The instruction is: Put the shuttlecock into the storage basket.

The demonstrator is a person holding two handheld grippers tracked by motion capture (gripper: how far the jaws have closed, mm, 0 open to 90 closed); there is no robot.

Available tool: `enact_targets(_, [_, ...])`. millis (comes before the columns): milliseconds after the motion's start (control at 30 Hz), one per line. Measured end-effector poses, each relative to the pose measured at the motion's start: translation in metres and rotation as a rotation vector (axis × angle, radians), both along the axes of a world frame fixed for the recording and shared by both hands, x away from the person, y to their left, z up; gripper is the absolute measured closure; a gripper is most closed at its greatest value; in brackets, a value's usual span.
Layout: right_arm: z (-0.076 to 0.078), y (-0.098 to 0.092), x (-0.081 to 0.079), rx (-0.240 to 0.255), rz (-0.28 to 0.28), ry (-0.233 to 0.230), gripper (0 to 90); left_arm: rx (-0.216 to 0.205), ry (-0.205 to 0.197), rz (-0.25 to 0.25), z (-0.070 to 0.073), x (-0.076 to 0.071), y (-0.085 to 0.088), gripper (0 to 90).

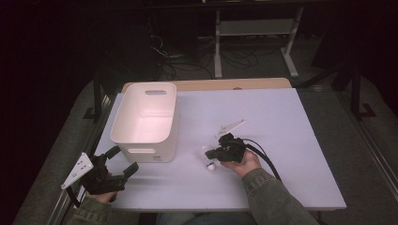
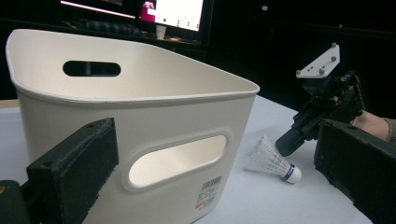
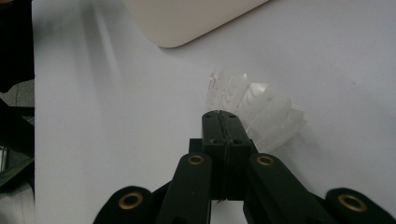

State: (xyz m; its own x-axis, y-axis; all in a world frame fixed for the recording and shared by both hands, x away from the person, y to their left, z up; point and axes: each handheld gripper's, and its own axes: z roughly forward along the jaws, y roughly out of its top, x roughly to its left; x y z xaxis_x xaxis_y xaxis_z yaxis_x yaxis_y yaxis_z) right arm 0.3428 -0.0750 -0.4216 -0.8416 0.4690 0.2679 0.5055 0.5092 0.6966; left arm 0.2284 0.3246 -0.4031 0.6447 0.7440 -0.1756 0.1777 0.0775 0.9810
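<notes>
- The white table [image 1: 281,140] carried everything as I worked both grippers from its near edge.
- The white bin [image 1: 145,119] stood open and seemingly empty at the table's left, a barcode sticker [image 2: 208,190] low on its near wall, its print too small to read.
- My left gripper [image 1: 123,161] waited just before the bin, jaws spread, holding nothing.
- My right gripper [image 3: 226,122] had its jaws pressed together over the shuttlecock [image 2: 274,161], though whether they pinched the skirt I could not tell.
- The shuttlecock lay on the table just right of the bin; lifting it well, I judged, meant gripping the feathered skirt lightly to avoid crushing it.
</notes>
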Motion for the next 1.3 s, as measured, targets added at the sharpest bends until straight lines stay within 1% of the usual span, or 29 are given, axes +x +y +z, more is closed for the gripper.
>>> enact_targets(67, [0.000, 0.001, 0.000, 0.004, 0.004, -0.001, 88.5, -0.003, 0.000, -0.001, 0.000, 0.000, 0.000, 0.0])
enact_targets(133, [-0.001, 0.003, 0.000, -0.003, 0.006, -0.004, 88.5, -0.003, 0.001, -0.001, 0.000, 0.000, 0.000, 0.0])
enact_targets(167, [-0.001, 0.004, 0.000, 0.007, 0.011, 0.002, 88.5, -0.002, 0.002, -0.001, 0.000, 0.000, 0.000, 0.0])
enact_targets(333, [-0.001, 0.011, -0.003, 0.010, 0.032, 0.004, 88.5, -0.007, 0.002, -0.001, 0.000, 0.000, 0.000, 0.0])
enact_targets(400, [-0.001, 0.012, -0.004, 0.016, 0.042, 0.001, 88.5, -0.007, 0.001, -0.002, 0.000, 0.000, 0.000, 0.0])
enact_targets(433, [-0.001, 0.012, -0.004, 0.009, 0.039, -0.010, 88.5, -0.007, 0.002, -0.002, 0.000, 0.000, 0.000, 0.0])
enact_targets(467, [0.000, 0.011, -0.004, 0.016, 0.043, -0.014, 88.5, -0.008, 0.002, -0.002, 0.000, 0.000, 0.000, 0.0])
enact_targets(500, [0.002, 0.011, -0.005, 0.032, 0.039, -0.003, 88.4, -0.009, 0.001, -0.002, 0.000, 0.000, 0.000, 0.0])
enact_targets(567, [0.005, 0.008, -0.005, 0.046, 0.034, -0.011, 88.4, -0.008, 0.001, -0.003, 0.000, 0.000, 0.000, 0.0])
enact_targets(600, [0.006, 0.007, -0.005, 0.065, 0.033, -0.004, 88.4, -0.004, 0.002, -0.002, 0.000, 0.000, 0.001, 0.0])
enact_targets(733, [0.012, 0.003, -0.007, 0.089, 0.024, -0.011, 87.7, -0.004, 0.002, -0.002, 0.000, 0.000, 0.000, 0.0])
enact_targets(767, [0.013, 0.002, -0.007, 0.093, 0.019, -0.003, 86.4, -0.005, 0.002, -0.002, 0.000, 0.000, 0.000, 0.0])
enact_targets(900, [0.015, -0.001, -0.008, 0.095, 0.007, -0.004, 78.6, -0.005, 0.004, -0.001, 0.000, 0.000, 0.001, 0.0])
enact_targets(967, [0.017, -0.003, -0.009, 0.102, -0.003, -0.001, 71.7, -0.006, 0.003, 0.000, 0.000, 0.000, 0.001, 0.0])
enact_targets(1100, [0.021, -0.006, -0.010, 0.099, -0.020, -0.016, 57.0, -0.003, 0.004, 0.000, 0.000, 0.000, 0.001, 0.0])
enact_targets(1167, [0.023, -0.007, -0.010, 0.097, -0.029, -0.008, 51.4, -0.005, 0.003, 0.000, 0.000, 0.000, 0.001, 0.0])
enact_targets(1300, [0.027, -0.010, -0.010, 0.087, -0.059, -0.011, 37.7, -0.004, 0.003, 0.001, 0.000, 0.000, 0.001, 0.0])
